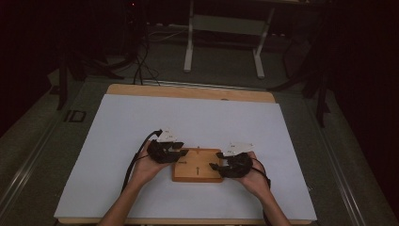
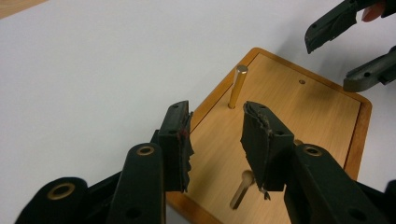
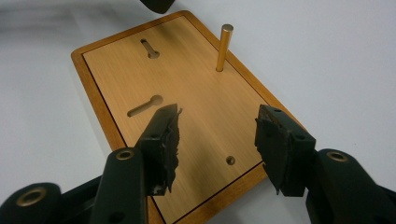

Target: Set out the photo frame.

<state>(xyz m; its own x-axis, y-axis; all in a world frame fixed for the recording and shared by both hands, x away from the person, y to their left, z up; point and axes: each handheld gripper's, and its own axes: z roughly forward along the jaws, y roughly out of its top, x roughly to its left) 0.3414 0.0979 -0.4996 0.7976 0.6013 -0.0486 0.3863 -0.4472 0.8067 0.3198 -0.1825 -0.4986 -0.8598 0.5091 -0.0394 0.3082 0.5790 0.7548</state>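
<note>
Hands come in from the near edge of the desk [image 1: 117, 122], which is covered by a white sheet, and each hand carries a black two-fingered gripper. Between them lies a flat rectangular wooden board with a darker raised rim [image 1: 197, 165], near the front middle of the sheet.

One slim brass peg [image 3: 224, 46] stands upright in the board close to its long edge. Two keyhole-shaped slots [image 3: 144, 106] are cut into the wood, and a small round hole [image 3: 230, 160] sits near one corner.

The left gripper [image 2: 215, 135] hovers over the board's left end with its fingers [image 2: 176, 140] apart at a middling width and nothing between them; the brass peg rises just beyond the gap, not touching either pad, and one slot shows beneath the fingertips.

The right gripper [image 3: 215, 140] hangs over the opposite end, fingers likewise parted and empty. The bare wood and the small hole lie under the gap, while the peg stands well beyond it at the far edge. Neither pair of fingers touches the board.
</note>
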